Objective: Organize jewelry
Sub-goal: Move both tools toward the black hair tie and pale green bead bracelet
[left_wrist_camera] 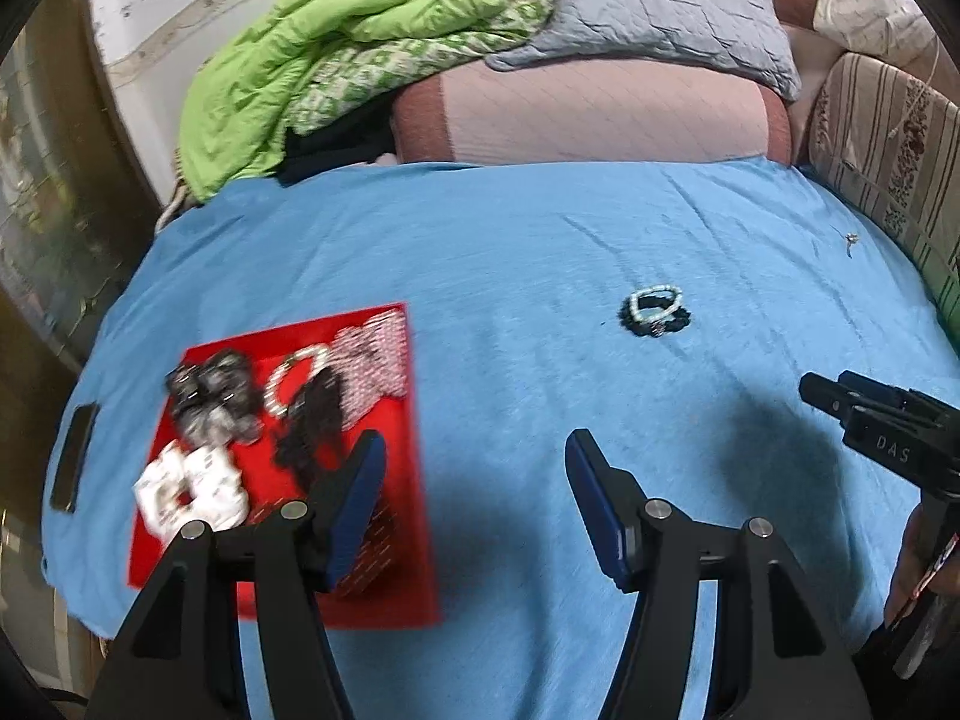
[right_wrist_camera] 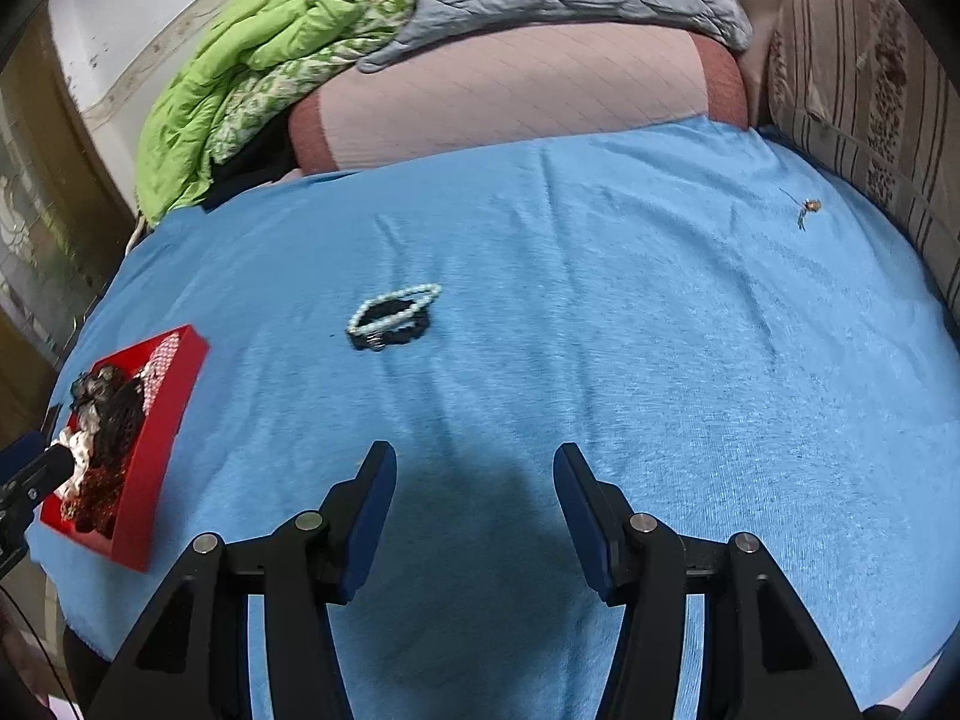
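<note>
A red tray [left_wrist_camera: 396, 570] [right_wrist_camera: 150, 480] holding several pieces of jewelry lies at the left of the blue cloth. A pale bead bracelet [left_wrist_camera: 654, 303] [right_wrist_camera: 393, 309] lies on a black band mid-cloth. A small gold earring [left_wrist_camera: 850, 239] [right_wrist_camera: 807, 208] lies far right. My left gripper [left_wrist_camera: 474, 468] is open and empty, its left finger over the tray's right side. My right gripper [right_wrist_camera: 474, 480] is open and empty above bare cloth, nearer than the bracelet; it also shows at the right edge of the left wrist view [left_wrist_camera: 840, 402].
A dark phone [left_wrist_camera: 75, 456] lies on the cloth left of the tray. A green quilt [left_wrist_camera: 336, 54], grey pillow [left_wrist_camera: 660, 0] and pink bolster [left_wrist_camera: 594, 114] lie behind the cloth. A striped cushion [left_wrist_camera: 888, 138] stands at the right.
</note>
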Available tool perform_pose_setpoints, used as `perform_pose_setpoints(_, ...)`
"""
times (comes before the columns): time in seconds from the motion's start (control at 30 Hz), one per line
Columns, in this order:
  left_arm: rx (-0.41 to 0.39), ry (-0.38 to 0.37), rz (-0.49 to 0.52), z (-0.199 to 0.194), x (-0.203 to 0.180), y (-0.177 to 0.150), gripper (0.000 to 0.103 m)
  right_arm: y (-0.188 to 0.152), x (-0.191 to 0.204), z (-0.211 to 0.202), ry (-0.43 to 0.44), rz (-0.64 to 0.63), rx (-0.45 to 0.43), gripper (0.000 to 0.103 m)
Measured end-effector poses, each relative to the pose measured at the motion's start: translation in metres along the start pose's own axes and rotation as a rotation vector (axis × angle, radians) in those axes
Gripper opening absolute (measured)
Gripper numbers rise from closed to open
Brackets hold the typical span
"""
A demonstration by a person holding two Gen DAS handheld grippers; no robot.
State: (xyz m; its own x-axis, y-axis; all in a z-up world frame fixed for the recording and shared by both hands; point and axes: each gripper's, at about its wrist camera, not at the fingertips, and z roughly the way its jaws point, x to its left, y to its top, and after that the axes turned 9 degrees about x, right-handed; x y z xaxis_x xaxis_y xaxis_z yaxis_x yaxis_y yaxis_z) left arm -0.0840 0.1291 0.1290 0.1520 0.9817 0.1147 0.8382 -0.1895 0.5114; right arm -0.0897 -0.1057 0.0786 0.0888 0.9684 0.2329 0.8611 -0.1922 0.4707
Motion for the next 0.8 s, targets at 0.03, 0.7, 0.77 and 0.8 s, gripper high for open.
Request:
perform_pose_setpoints(0.03,0.009,-0.01,0.002,0.005,-0.003,0.004,0.061,0.004,-0.002,0.004,0.01,0.006,0.002,0.059)
perform_pose_setpoints(0.7,0.088,-0.102,-0.04,0.071,-0.008,0.02,0.061,0.112,0.024,0.127,-0.005,-0.126,0.117,0.059)
perform_pose_setpoints(0.77,0.092,-0.107,-0.045,0.075,-0.008,0.022,0.061,0.113,0.029,0.13,-0.049,-0.155,0.119,0.059)
perform_pose_setpoints(0.8,0.096,-0.112,-0.047,0.077,-0.009,0.023,0.061,0.113,0.031,0.13,-0.078,-0.168,0.122,0.059)
